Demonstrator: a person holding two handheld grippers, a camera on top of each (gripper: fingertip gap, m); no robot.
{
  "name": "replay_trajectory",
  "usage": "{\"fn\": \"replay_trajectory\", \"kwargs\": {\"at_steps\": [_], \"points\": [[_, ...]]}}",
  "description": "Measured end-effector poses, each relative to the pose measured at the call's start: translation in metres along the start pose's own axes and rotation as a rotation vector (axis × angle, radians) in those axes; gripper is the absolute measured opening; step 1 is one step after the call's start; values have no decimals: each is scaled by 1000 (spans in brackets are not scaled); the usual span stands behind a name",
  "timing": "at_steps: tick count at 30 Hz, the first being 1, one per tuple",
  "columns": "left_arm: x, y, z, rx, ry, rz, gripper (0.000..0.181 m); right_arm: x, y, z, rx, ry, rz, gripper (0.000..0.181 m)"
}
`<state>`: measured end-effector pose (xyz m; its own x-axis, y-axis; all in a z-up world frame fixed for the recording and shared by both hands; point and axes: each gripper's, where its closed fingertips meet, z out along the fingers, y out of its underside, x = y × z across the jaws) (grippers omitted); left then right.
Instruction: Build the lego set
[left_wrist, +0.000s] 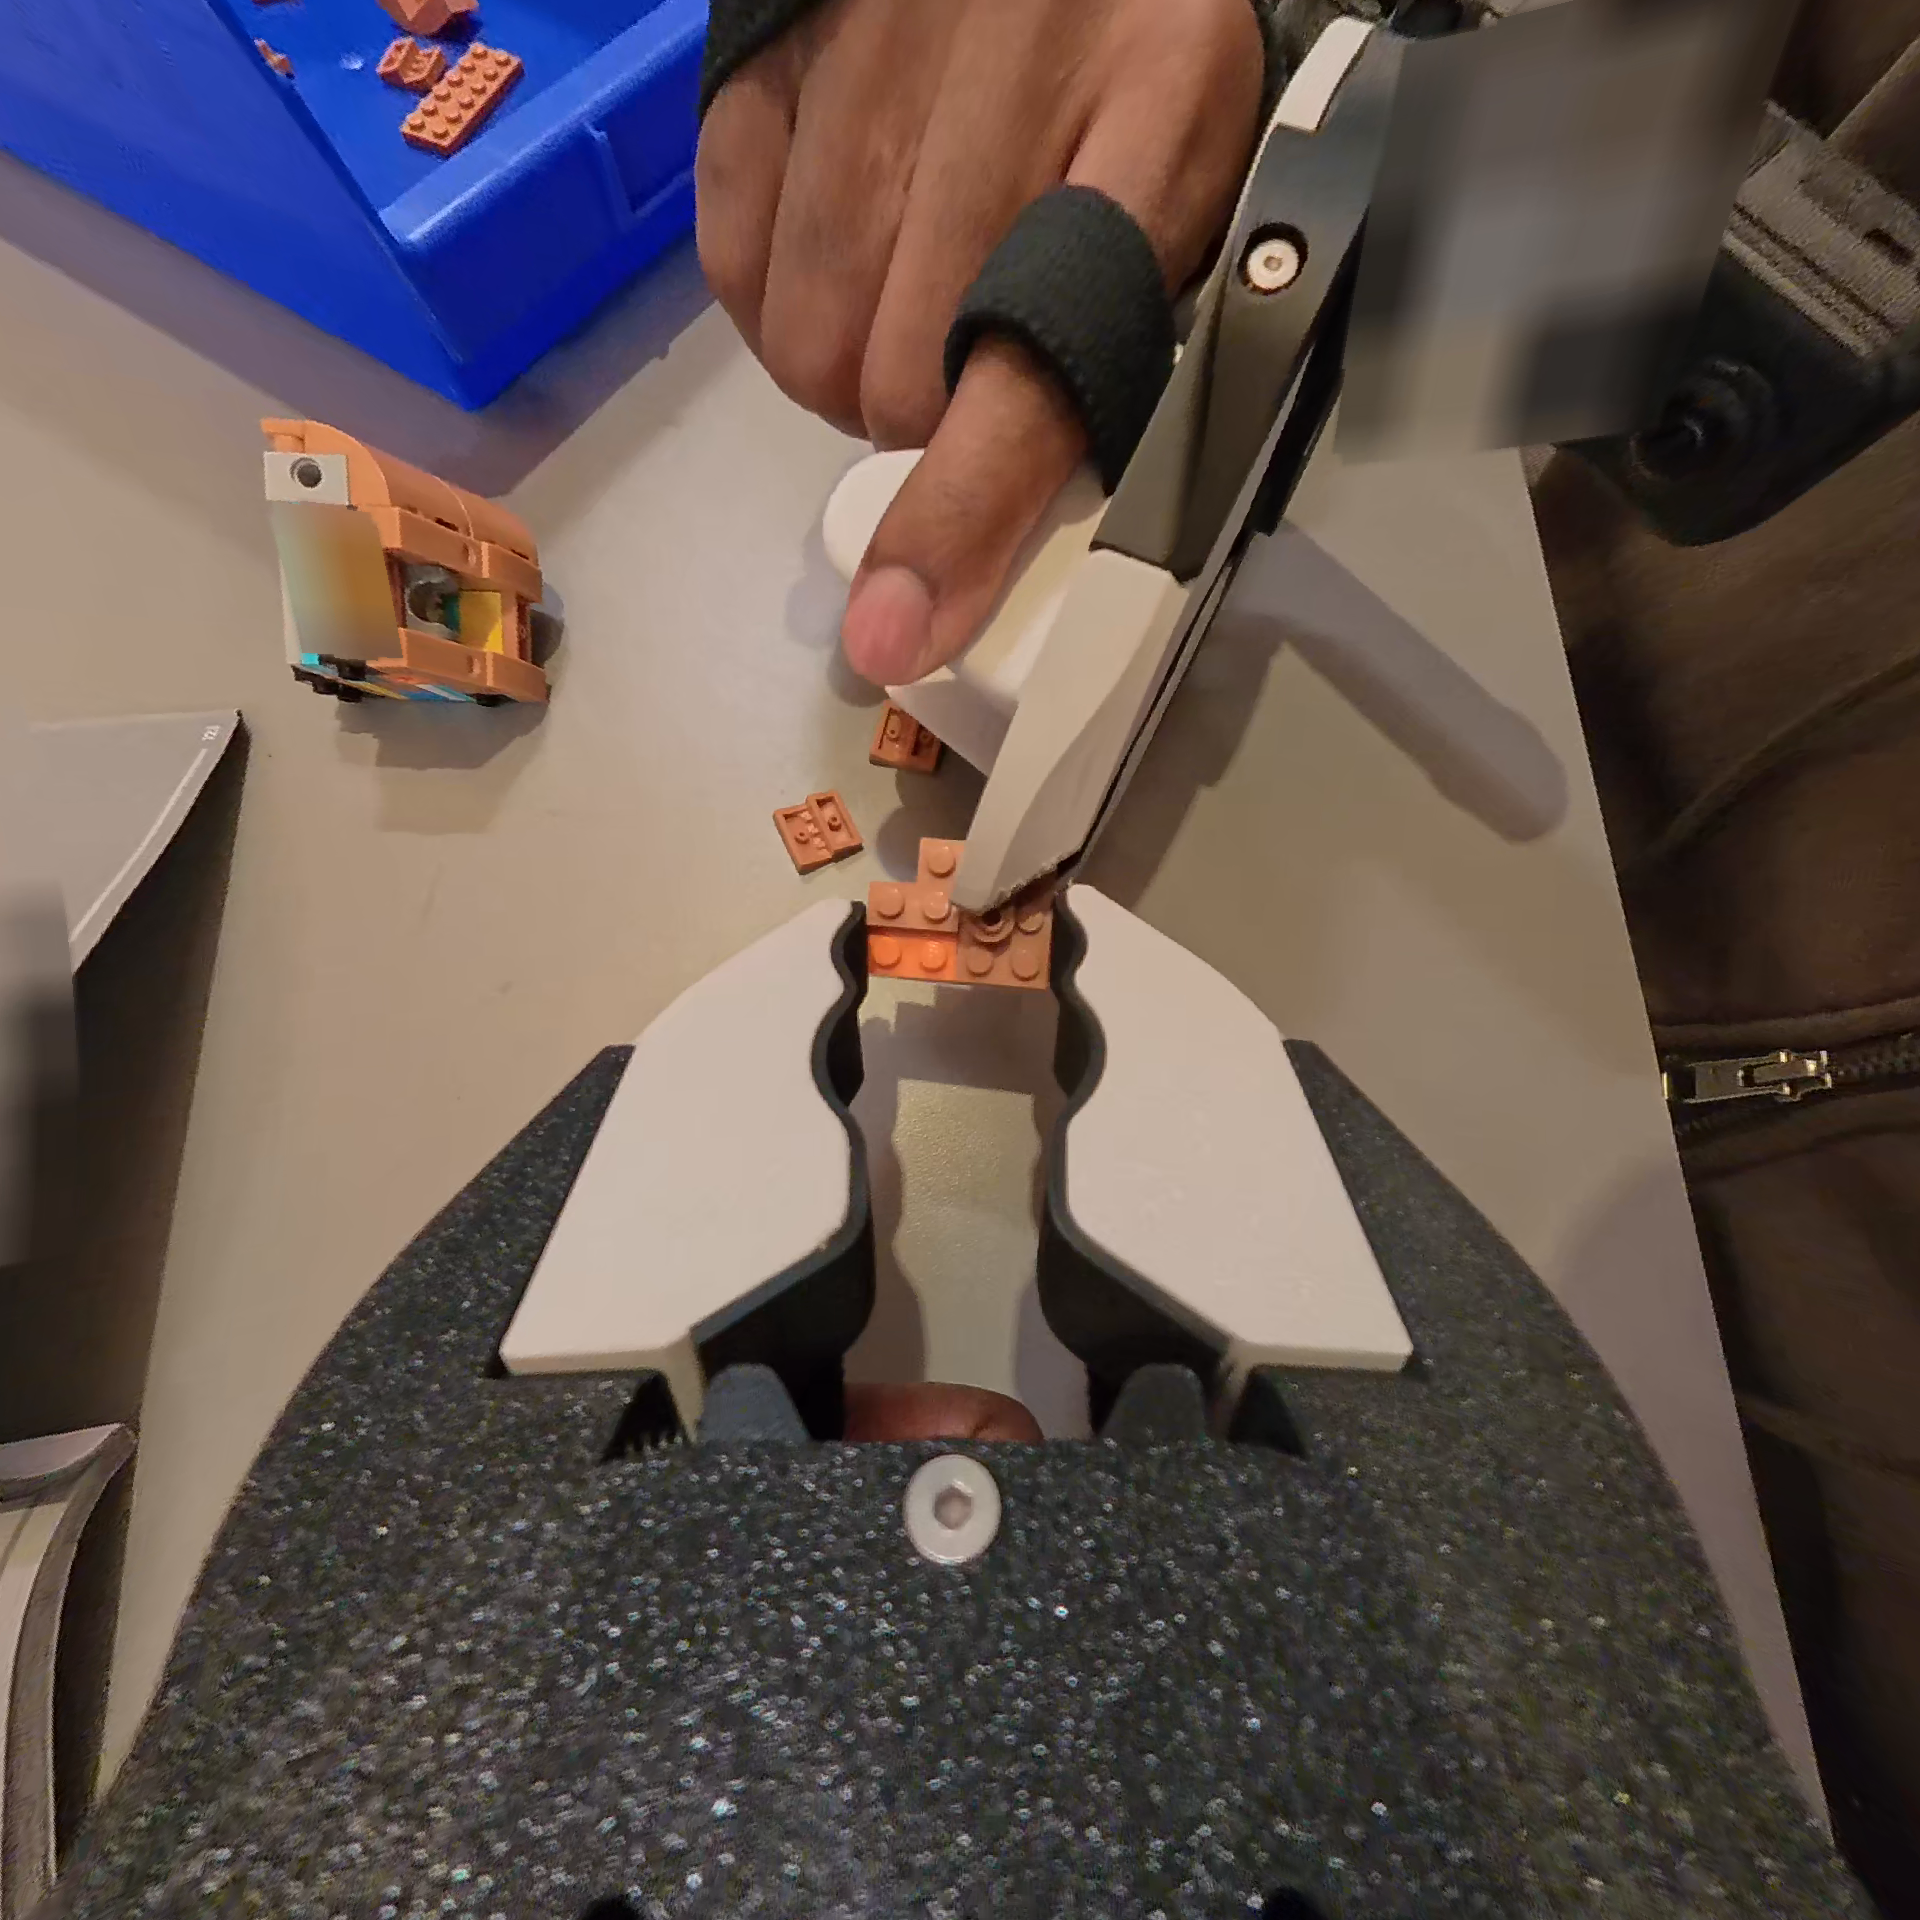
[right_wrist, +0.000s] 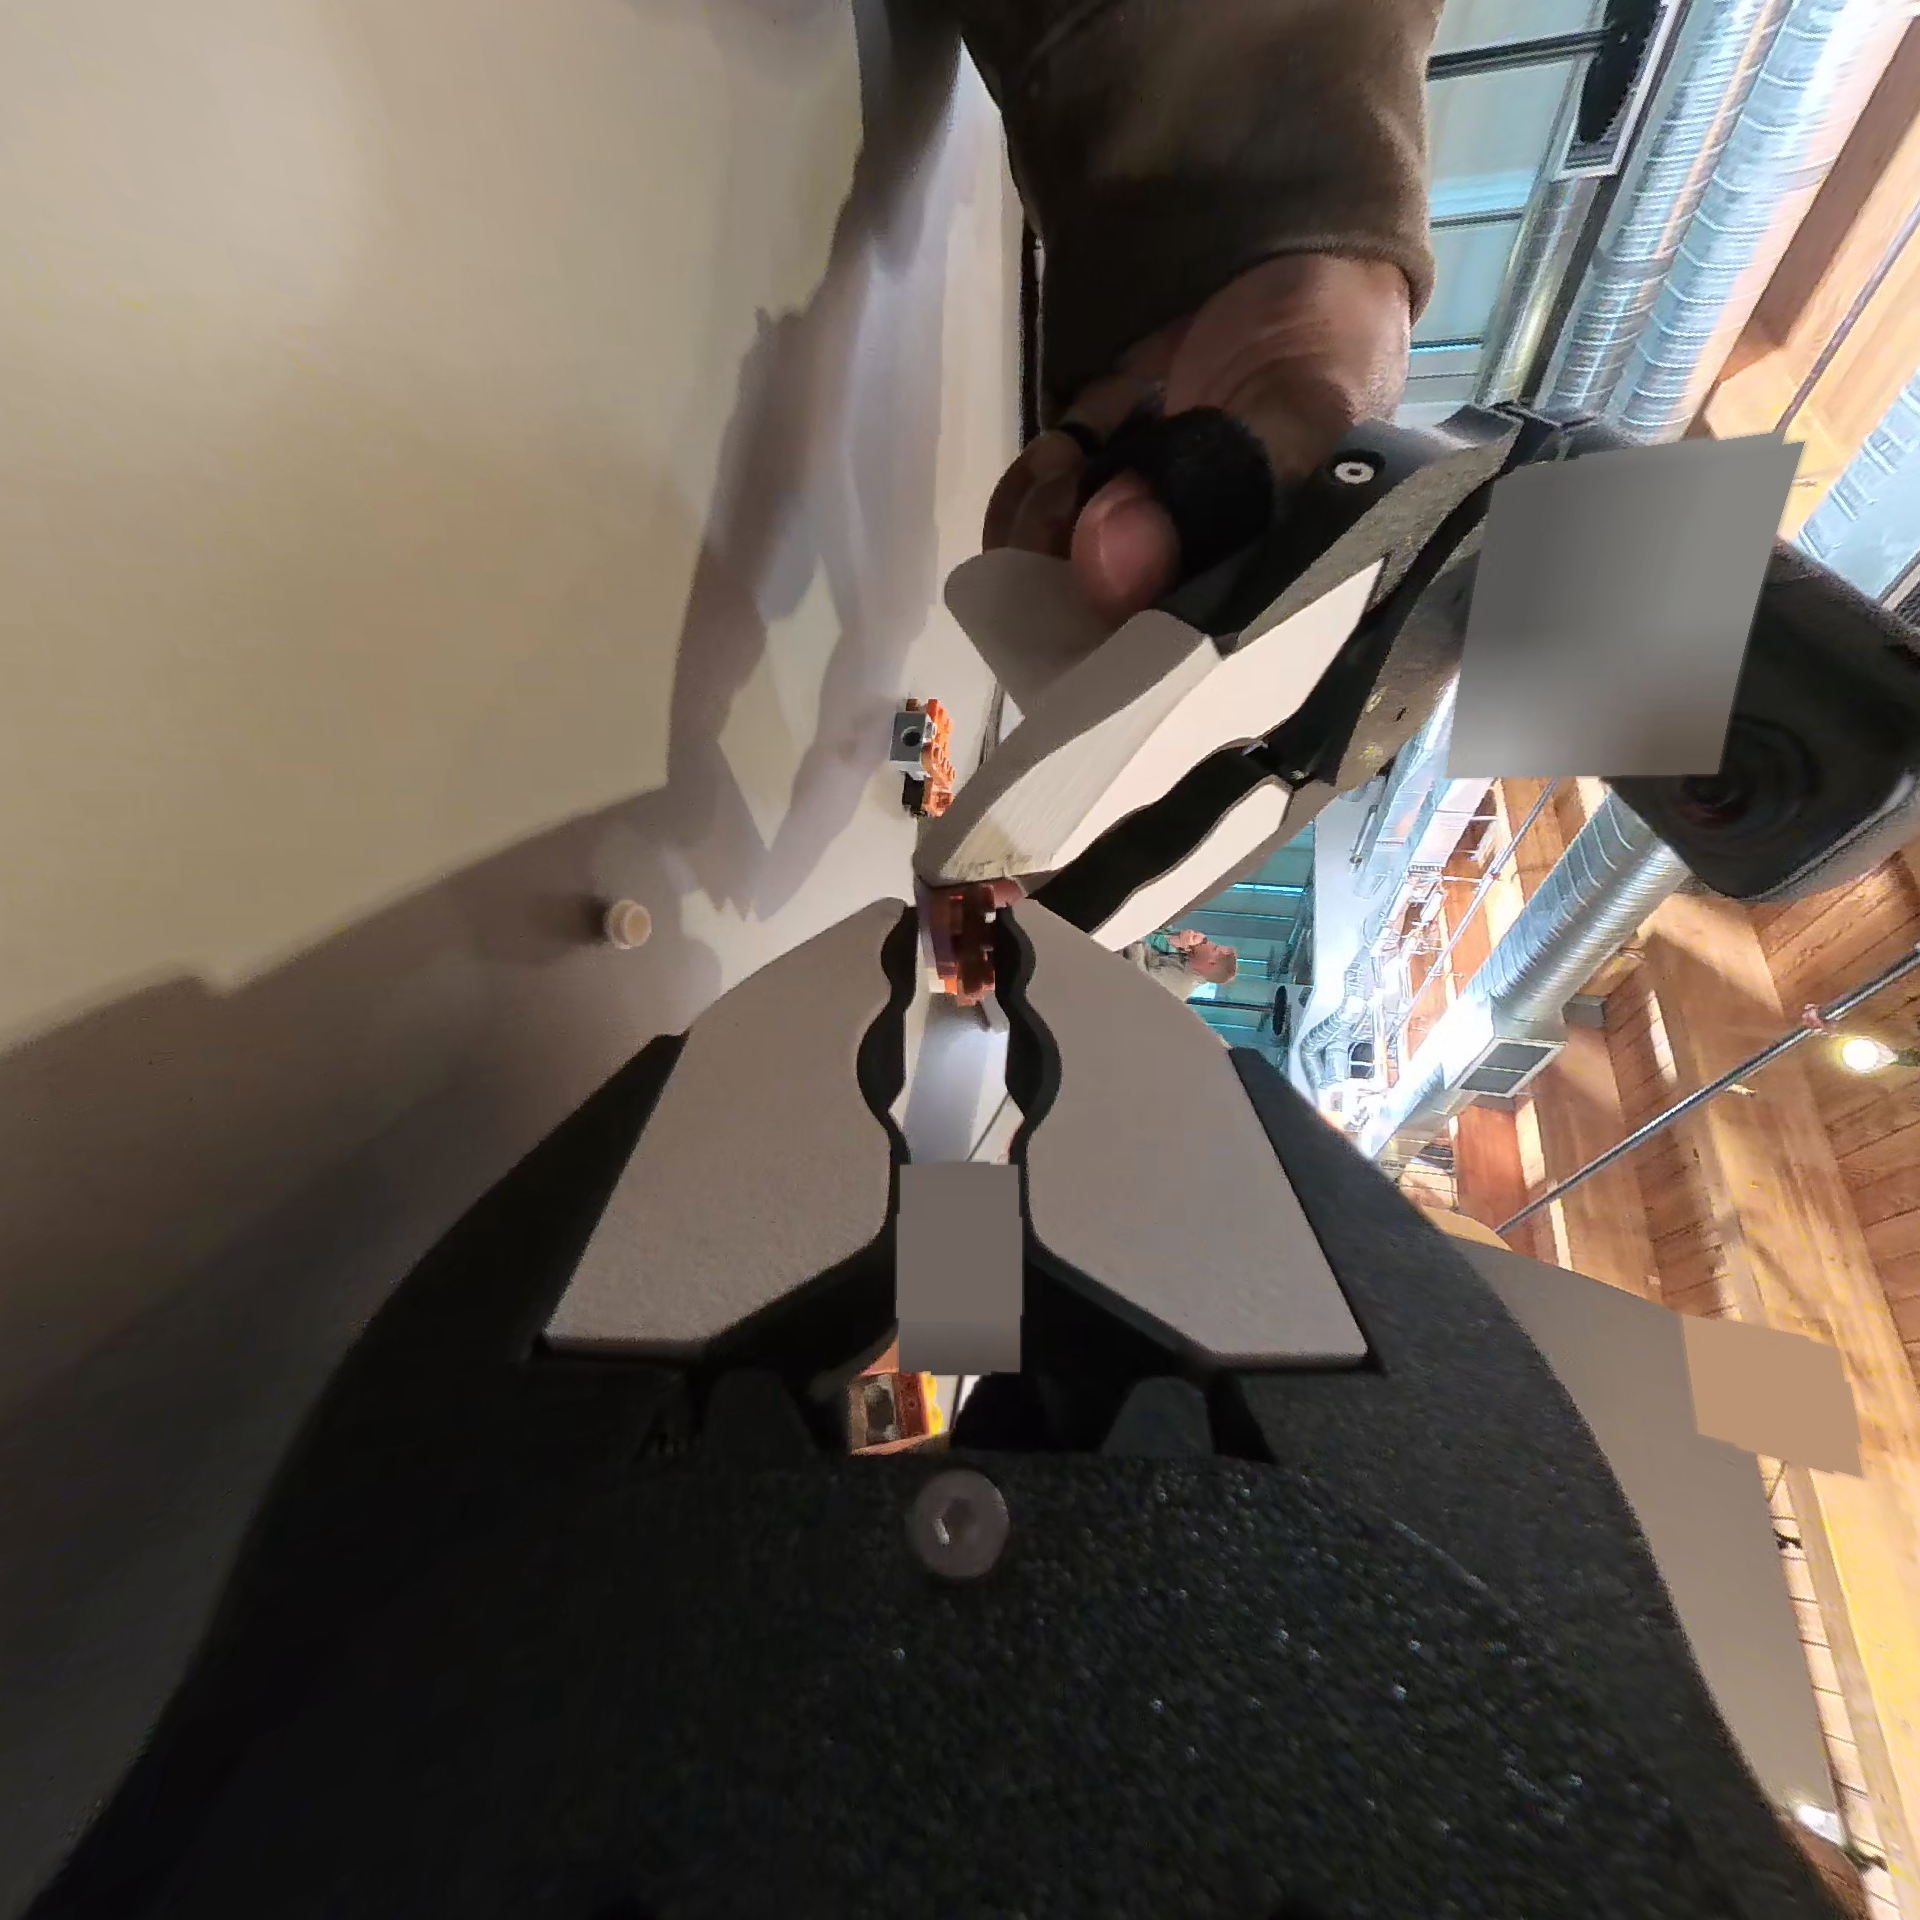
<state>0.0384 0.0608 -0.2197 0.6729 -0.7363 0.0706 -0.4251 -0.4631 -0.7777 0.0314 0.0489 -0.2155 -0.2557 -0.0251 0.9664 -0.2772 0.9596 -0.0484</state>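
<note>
Item: small plate assembly (left_wrist: 961, 940), brown and orange, clamped between the left claw (left_wrist: 961, 935) tips above the worktop (left_wrist: 520, 987), studs facing outward, apparently so a part can be pressed on. Right claw (left_wrist: 1013, 888) closed narrow at its studs; contents cannot be told. Beyond the left claw: loose plates (left_wrist: 818, 831), part-built vehicle (left_wrist: 410, 566), blue bin (left_wrist: 343, 187).
</note>
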Motion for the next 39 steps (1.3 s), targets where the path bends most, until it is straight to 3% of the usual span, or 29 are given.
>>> {"fn": "replay_trajectory", "kwargs": {"at_steps": [15,20,32,39], "points": [[5,-5,-2,40,41,-4,34,5,-1,-3,15,3,46,13],[5,-9,-11,98,34,105,41,13,3,-4,17,5,175,13],[-9,-29,-23,289,-190,428,43,44,16,-14,105,31,621,13],[-9,-40,-27,352,-265,509,37,49,11,-18,157,14,697,13]]}}
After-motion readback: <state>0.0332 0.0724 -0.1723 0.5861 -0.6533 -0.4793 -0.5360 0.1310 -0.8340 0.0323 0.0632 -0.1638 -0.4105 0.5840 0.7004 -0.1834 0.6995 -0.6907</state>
